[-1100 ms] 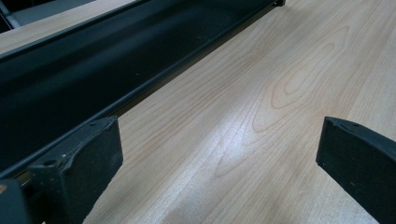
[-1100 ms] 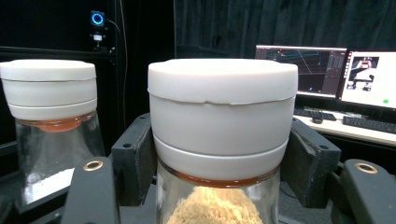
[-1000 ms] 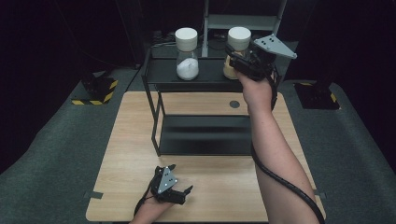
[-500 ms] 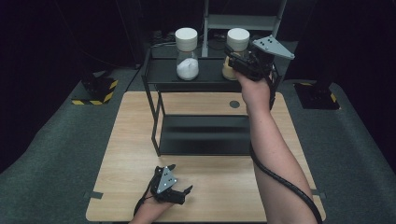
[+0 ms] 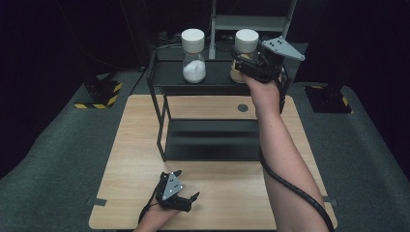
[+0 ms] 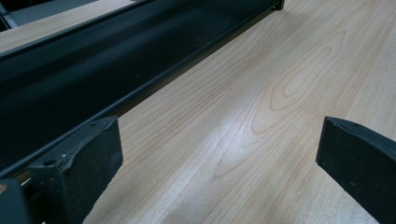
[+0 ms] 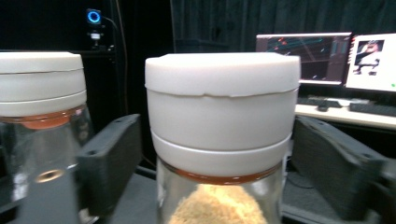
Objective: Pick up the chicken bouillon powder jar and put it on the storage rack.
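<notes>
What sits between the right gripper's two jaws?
The jar of tan powder stands on the shelf between the right gripper's just-opened jaws, clear of both pads, in the right gripper view.

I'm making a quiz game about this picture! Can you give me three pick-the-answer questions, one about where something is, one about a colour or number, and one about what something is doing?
1. Where do the two jars stand?
A. on the shelf's top tier
B. on the wooden table
C. on the floor

2. What colour are the jar lids?
A. red
B. white
C. green

3. How do the right gripper's jaws stand around the jar with brown powder?
A. squeezed tight on its lid
B. far away from it
C. apart, one on each side, not pressing

Answers:
1. A: the white-powder jar and the brown-powder jar both stand on the black shelf, above the table.
2. B: both lids show white in the high view.
3. C: the right gripper has just been opening, and gaps show between its jaws and the lid.
</notes>
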`<state>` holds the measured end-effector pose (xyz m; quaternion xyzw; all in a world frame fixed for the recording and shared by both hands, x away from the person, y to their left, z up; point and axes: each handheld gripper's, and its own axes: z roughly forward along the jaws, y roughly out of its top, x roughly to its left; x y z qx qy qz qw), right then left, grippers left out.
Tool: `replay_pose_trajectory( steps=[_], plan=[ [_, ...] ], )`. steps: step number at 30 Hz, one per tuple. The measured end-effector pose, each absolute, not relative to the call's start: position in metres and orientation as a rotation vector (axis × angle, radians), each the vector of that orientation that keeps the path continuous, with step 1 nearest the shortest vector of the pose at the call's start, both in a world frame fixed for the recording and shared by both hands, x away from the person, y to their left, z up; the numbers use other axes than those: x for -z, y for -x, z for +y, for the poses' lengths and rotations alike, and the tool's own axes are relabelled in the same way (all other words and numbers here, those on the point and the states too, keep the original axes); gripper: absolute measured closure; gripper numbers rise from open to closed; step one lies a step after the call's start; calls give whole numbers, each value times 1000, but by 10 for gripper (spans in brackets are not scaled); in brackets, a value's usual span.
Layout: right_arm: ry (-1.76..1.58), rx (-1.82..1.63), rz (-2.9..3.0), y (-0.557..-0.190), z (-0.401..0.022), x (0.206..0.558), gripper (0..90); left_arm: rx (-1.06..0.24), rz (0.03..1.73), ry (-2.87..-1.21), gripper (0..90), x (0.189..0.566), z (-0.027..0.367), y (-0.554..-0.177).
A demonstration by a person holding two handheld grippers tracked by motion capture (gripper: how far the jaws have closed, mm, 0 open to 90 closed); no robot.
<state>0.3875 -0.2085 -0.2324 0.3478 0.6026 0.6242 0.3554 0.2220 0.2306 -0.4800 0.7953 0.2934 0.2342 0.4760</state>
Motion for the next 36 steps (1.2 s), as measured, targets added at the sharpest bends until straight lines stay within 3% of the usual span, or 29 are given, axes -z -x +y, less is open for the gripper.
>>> replay_pose_trajectory(
  steps=[2, 4, 19, 36],
  plan=[
    [-915, -1597, 1554, -387, -206, 232, 18, -573, 716, -1944, 7, 480, 231, -222],
    [-911, -1602, 1555, -387, -206, 233, 0, -572, 717, -1945, 7, 480, 230, -222],
    [-883, -1582, 1569, -373, -204, 232, 0, -570, 717, -1945, 6, 480, 231, -222],
    [-837, -1564, 1600, -330, -215, 251, 0, -568, 705, -1960, 6, 479, 229, -224]
  ],
)
